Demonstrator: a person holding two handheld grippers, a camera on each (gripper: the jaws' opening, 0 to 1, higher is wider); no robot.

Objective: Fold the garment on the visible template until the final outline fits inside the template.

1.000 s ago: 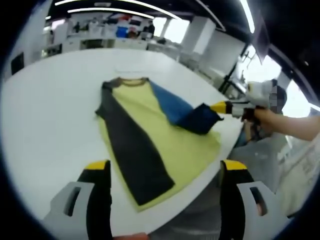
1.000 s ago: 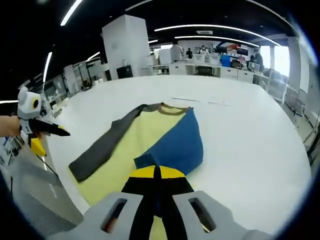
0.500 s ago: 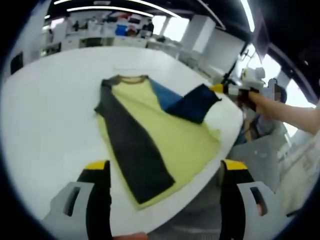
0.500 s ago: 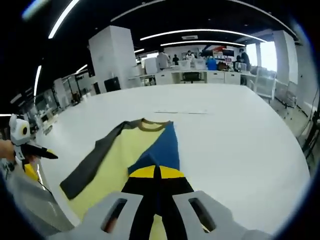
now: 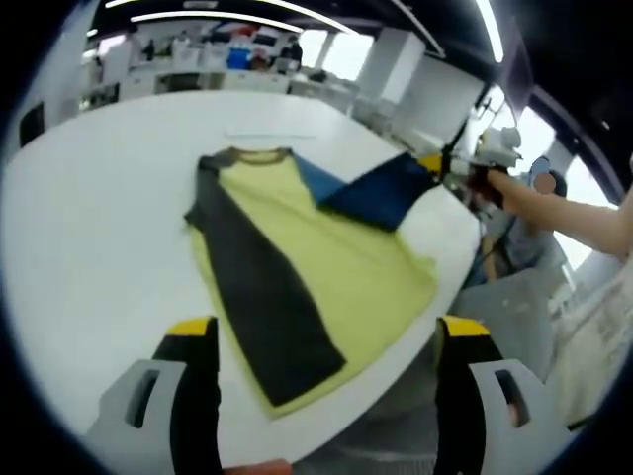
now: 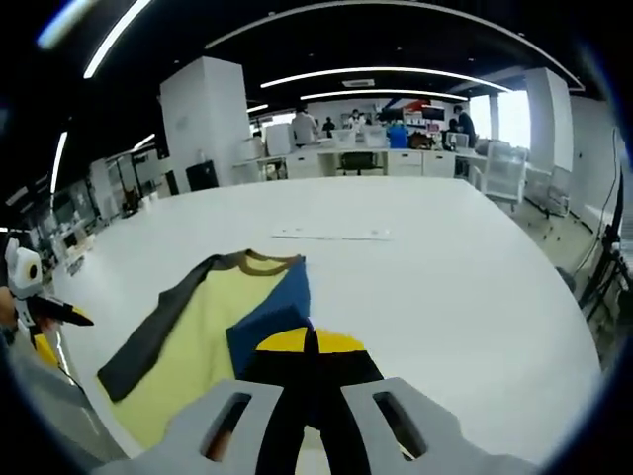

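Jaws of the right gripper are pressed together on the blue sleeve of the yellow long-sleeved shirt with a brown collar, lifting that sleeve's end clear of the white tabletop. In the left gripper view the same gripper appears at the far right, holding the blue sleeve stretched outward from the shoulder, past the shirt's right hem side and toward the table's near edge. The left gripper hangs over the table's edge below the shirt's hem, its yellow-tipped jaws wide apart and touching nothing. The dark grey sleeve lies folded diagonally across the yellow body. The shirt sits close to the table's near edge, its lower hem almost at the rim, while broad bare tabletop stretches beyond the collar and to the far side.
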